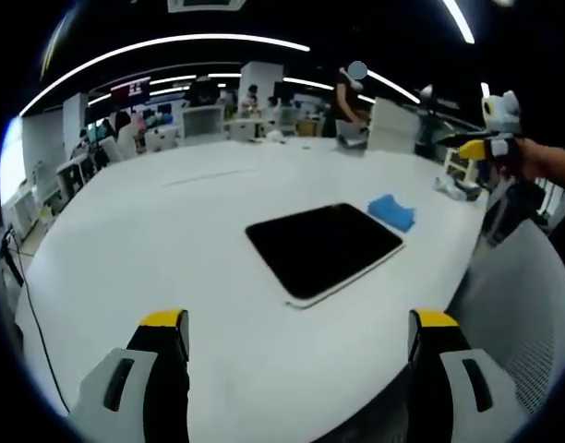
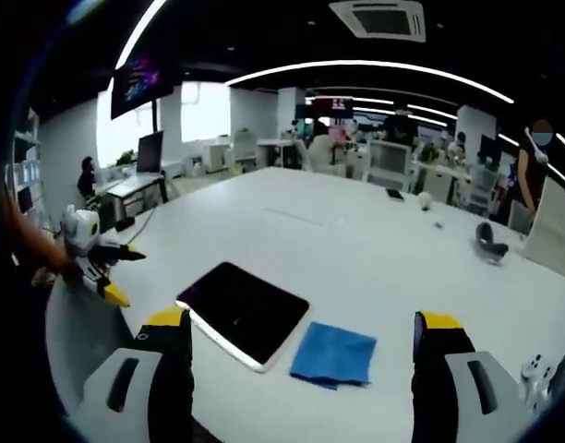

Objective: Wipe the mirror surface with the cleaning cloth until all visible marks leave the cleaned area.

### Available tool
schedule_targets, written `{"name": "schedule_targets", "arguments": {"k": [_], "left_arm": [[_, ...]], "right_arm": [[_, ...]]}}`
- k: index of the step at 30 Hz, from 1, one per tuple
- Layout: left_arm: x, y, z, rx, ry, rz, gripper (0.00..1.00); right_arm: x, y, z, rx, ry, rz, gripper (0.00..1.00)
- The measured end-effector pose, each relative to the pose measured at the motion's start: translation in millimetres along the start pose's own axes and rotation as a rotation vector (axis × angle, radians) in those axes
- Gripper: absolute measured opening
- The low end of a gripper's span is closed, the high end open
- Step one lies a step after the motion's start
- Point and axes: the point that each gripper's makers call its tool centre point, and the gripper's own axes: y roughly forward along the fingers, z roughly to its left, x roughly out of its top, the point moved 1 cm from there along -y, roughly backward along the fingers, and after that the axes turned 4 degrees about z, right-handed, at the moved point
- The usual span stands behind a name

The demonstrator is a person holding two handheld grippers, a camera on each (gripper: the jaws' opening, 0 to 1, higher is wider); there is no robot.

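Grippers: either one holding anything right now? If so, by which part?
Nothing is held. The left gripper and right gripper are both open and empty. The blue cloth lies on the table beside the mirror, untouched.

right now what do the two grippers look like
Left gripper and right gripper match: two black jaws with yellow tips on grey bodies, each body with a dark slot. From the side, the right gripper shows a grey box and yellow-and-black jaws.

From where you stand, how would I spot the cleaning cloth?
Find the big white table. Near its edge lies a dark, white-rimmed mirror, flat on the top. The cloth is the small blue folded square right beside it, the only bright blue thing there.
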Motion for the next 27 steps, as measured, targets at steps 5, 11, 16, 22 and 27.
{"name": "schedule_targets", "arguments": {"k": [5, 11, 16, 22, 27], "left_arm": [[0.5, 0, -0.5, -0.004, 0.002, -0.002, 0.99], [0.5, 0, -0.2, -0.002, 0.002, -0.003, 0.99], [-0.4, 0, 0.1, -0.002, -0.002, 0.0, 0.99], [-1.8, 1, -0.4, -0.005, -0.007, 0.007, 0.99], [-2.2, 1, -1.8, -0.011, -0.003, 0.012, 0.99]], "right_arm": [[8.9, 1, -4, 0.023, 0.016, 0.017, 1.0], [14.6, 6, -4, 0.035, -0.002, 0.029, 1.0], [20.0, 10, -6, 0.037, -0.006, 0.023, 1.0], [14.9, 20, -9, 0.037, -0.005, 0.033, 0.99], [4.3, 31, -13, 0.037, 0.012, 0.044, 0.98]]}}
